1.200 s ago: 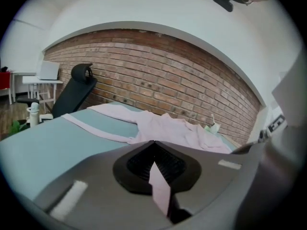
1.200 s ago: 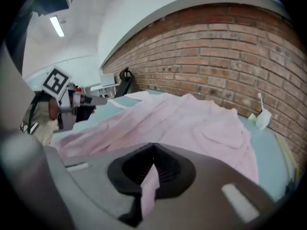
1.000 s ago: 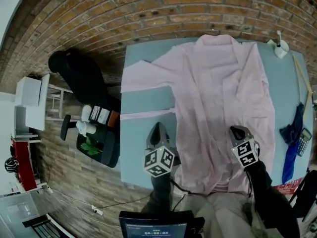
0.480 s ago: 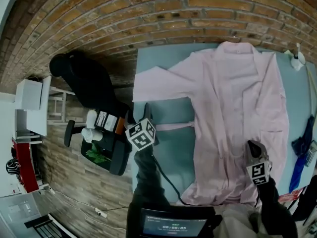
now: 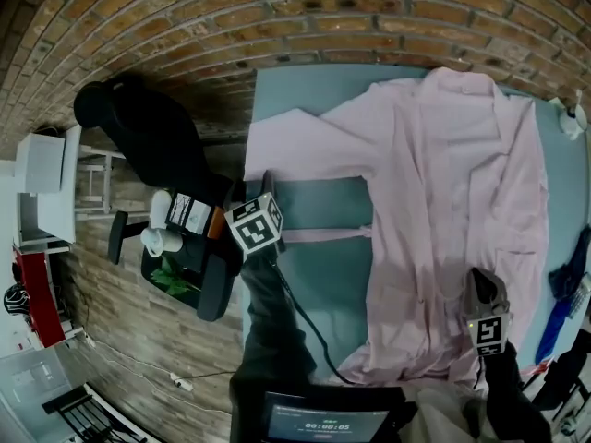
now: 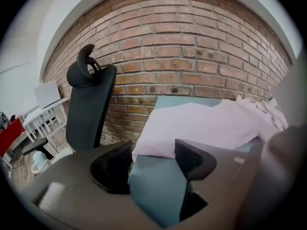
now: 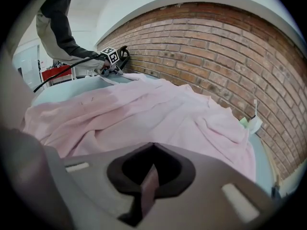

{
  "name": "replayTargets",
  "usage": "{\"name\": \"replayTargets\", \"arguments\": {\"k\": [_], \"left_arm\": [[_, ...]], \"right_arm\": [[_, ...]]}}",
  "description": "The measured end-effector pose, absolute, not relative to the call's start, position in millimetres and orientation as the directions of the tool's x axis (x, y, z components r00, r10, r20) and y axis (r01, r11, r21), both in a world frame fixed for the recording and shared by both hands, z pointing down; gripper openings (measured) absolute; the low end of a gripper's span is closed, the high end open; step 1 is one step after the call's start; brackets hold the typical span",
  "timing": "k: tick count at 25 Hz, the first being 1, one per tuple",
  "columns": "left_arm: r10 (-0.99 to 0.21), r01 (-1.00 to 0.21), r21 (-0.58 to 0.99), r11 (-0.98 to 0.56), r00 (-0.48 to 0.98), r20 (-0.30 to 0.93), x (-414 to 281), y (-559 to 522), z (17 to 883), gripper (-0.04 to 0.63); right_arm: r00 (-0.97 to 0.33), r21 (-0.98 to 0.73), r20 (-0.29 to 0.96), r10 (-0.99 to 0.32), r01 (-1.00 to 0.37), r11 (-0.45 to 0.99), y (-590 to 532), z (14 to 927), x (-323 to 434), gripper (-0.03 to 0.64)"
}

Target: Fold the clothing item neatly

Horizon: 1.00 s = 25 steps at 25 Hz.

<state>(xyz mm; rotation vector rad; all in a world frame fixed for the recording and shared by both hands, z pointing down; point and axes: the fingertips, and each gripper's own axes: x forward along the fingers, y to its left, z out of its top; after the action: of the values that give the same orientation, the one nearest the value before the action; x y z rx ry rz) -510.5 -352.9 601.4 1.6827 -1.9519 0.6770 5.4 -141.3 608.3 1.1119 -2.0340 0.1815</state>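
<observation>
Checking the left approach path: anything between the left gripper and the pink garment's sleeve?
Nothing visible. Only bare table lies between the left gripper, its fingers closing on nothing, and the sleeve just ahead.

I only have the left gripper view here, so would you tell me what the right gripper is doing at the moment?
Observer: The right gripper is shut on a thin fold of the pink garment, near its lower hem.
Operator: Thank you. Has the garment been folded at all?
Observer: Not yet. It lies spread flat on the table, with its collar toward the brick wall.
Operator: Is anything else on the table beside it?
Observer: Yes, a blue cloth lies at the table's right edge, apart from the garment.
</observation>
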Motion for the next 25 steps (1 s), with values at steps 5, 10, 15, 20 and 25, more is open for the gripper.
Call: {"name": "replayTargets", "arguments": {"k": [5, 10, 15, 20, 25], "left_arm": [[-0.743, -0.996, -0.075, 0.055, -0.091, 0.663, -510.7, -356.9, 603.1, 0.196], [-0.807, -0.995, -0.100, 0.019, -0.075, 0.586, -501.5, -370.3, 587.8, 0.012], [-0.981, -0.999, 0.031, 0.024, -0.017, 0.194, -445.7, -377.2, 468.3, 0.012], [-0.936, -0.936, -0.028, -0.352, 0.352, 0.011, -280.8, -371.5, 401.8, 0.012], [-0.778, -0.779, 0.009, -0.627, 0.626, 0.054, -134.9, -352.2, 420.4, 0.012]], "right_arm": [[-0.298, 0.241, 0.693, -0.656, -0.763, 0.600, -143.9, 606.2, 2.5, 0.002], [-0.296, 0.225, 0.701, -0.649, -0.772, 0.595, -137.4, 611.6, 2.2, 0.002], [-0.301, 0.234, 0.705, -0.641, -0.755, 0.612, -139.9, 606.1, -2.2, 0.002], [-0.297, 0.240, 0.701, -0.648, -0.758, 0.607, -140.1, 604.8, -0.2, 0.002], [-0.303, 0.241, 0.696, -0.651, -0.756, 0.609, -139.2, 605.0, -2.4, 0.002]]}}
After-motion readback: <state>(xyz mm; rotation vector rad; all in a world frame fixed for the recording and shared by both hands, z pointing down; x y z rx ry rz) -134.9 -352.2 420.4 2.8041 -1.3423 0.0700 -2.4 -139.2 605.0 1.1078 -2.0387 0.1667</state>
